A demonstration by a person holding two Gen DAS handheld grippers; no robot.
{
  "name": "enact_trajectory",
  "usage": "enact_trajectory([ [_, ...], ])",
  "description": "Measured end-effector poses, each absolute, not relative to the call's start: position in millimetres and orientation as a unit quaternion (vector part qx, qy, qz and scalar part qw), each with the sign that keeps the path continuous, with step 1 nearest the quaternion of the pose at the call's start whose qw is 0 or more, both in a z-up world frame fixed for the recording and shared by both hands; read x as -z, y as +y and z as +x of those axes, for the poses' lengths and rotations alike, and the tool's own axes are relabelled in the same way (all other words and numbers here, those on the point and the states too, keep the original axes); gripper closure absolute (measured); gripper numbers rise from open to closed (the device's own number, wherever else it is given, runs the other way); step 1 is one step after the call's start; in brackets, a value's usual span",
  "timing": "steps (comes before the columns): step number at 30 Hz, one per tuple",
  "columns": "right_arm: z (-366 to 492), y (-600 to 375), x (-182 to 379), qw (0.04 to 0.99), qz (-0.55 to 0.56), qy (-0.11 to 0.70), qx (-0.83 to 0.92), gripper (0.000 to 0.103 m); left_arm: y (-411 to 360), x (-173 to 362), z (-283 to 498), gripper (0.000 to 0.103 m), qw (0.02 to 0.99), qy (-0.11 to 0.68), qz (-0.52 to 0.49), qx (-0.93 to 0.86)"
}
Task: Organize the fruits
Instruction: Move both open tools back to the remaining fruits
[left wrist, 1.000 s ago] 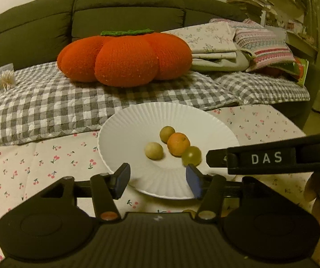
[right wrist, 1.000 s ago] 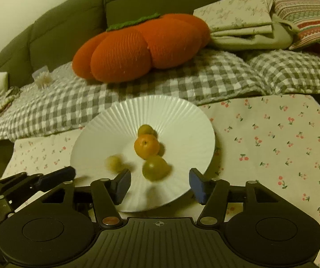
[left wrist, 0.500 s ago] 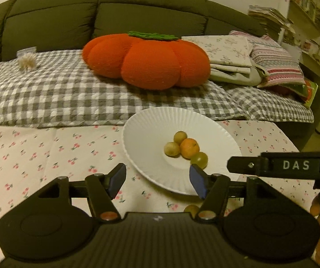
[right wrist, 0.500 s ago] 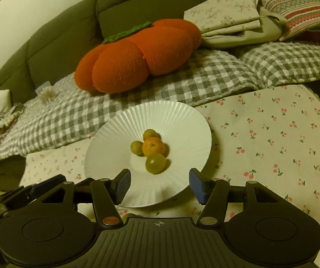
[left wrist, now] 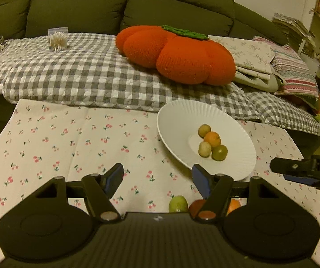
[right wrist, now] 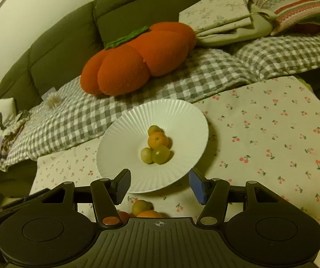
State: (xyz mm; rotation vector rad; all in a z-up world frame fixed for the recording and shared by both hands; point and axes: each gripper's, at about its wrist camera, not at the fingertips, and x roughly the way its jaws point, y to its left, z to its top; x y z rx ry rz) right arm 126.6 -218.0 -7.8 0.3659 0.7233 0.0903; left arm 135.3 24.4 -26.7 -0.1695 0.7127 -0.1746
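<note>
Sorting progress: four small fruits are seen gathered on the white plate (left wrist: 207, 138), so the task is judged to be partly done.
Plate contents: an orange citrus (left wrist: 212, 139), a green fruit (left wrist: 219, 152) and two yellowish-green fruits (left wrist: 204, 149) are clustered touching one another at the plate's centre.
Plate position: ahead of the left gripper (left wrist: 157, 177) and off to its right side; directly ahead of the right gripper (right wrist: 158, 186), the near rim lying between its jaws in that view.
Left jaws: opening at this moment, fairly wide, with nothing between them; only the cherry-print cloth (left wrist: 70, 147) on the tabletop is seen in the gap.
Right jaws: held at a moderate width, with nothing gripped.
Fruits left: a green fruit (left wrist: 178, 203), a reddish one (left wrist: 196, 205) and an orange one (left wrist: 234, 204) lie on the cloth just beneath the left jaws, short of the plate; in the right wrist view the same cluster (right wrist: 142, 210) is seen below the jaws.
Remaining work: these loose fruits are judged still to be moved to the plate; whether more lie hidden under the gripper bodies cannot be told.
Surroundings: a pumpkin cushion (left wrist: 177, 53) rests on the checked blanket (left wrist: 70, 73) well beyond the plate.
</note>
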Motion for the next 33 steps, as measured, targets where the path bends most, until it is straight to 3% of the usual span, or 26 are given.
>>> enact_trajectory([
  [11,98.7,-218.4,-4.0,0.911,0.183,0.363,-0.064,0.045,20.9,35.9,104.0,0.036,0.916,0.381,-0.087,0.091],
  [20,89.4,-202.4,-0.8,0.899,0.165,0.396,-0.081,0.035,19.3,53.0,91.6,0.036,0.903,0.409,-0.1,0.081],
  [33,96.0,-199.5,15.9,0.895,0.151,0.414,-0.066,0.034,0.4,73.2,105.6,0.037,0.898,0.424,-0.082,0.085],
])
